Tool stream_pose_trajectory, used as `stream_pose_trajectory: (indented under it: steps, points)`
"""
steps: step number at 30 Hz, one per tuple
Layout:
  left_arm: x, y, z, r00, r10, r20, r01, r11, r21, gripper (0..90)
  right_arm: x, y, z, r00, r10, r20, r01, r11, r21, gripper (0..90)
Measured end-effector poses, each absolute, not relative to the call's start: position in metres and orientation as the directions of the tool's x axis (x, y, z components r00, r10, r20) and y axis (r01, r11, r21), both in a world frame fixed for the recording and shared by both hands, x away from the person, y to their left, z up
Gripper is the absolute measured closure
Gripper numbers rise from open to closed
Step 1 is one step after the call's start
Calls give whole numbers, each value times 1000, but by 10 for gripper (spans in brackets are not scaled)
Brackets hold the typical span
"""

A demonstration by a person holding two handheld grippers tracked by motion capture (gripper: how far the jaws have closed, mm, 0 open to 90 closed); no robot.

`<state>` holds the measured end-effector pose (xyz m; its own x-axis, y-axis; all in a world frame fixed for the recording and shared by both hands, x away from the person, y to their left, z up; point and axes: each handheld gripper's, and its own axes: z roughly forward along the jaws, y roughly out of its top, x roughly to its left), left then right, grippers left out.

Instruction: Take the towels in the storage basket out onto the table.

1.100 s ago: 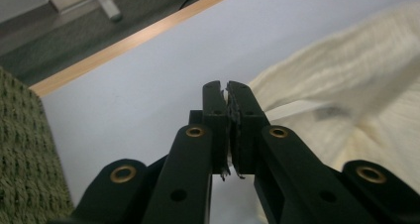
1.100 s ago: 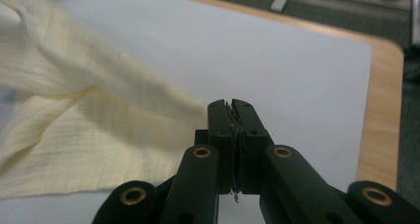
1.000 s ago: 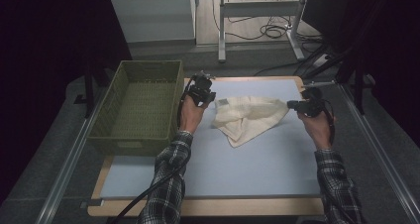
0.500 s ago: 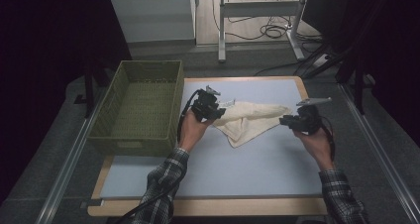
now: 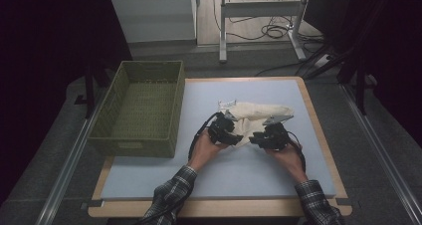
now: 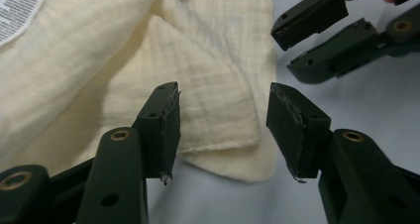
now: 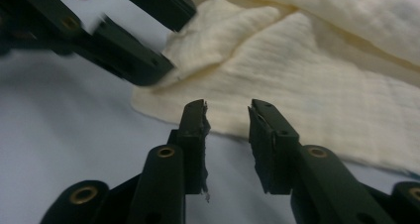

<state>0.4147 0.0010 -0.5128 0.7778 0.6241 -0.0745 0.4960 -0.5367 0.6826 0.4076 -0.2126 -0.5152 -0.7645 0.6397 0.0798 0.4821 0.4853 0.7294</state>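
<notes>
Looks like a lab: dark curtains around a padded table (image 5: 259, 175), floor rails (image 5: 64, 170), loose cables (image 5: 268, 32) at top.

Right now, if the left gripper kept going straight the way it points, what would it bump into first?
Probably the folded corner of the cream crinkled cotton cloth, lying just ahead between the open jaws of the left gripper; depth is hard to judge.

Left gripper (image 6: 223, 130): jaws apart, just opened further, flanking a folded corner of the cream cloth (image 6: 208, 80) on the pale blue mat (image 6: 366, 105). Right gripper (image 6: 341, 40) lies beyond.
</notes>
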Motion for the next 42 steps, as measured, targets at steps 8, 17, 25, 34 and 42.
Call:
stream_pose_trajectory:
  steps: [8,17,25,34,42]
  points:
    - [420,7,-525,766,640,-52,499,-543,675,810,408,-190,-526,-781,623,-30,419,560,715,666]
    - [414,26,-506,747,661,-73,497,-481,722,846,405,-194,-519,-781,625,-16,439,567,697,895]
    - [401,47,-495,720,692,-52,506,-473,721,841,394,-254,-498,-710,703,-50,483,537,691,893]
    - [392,60,-516,723,685,-90,542,-482,689,804,368,-287,-492,-722,689,65,514,470,717,761]
    - [389,67,-524,710,694,-116,565,-463,683,811,362,-260,-518,-766,642,-14,461,566,683,690]
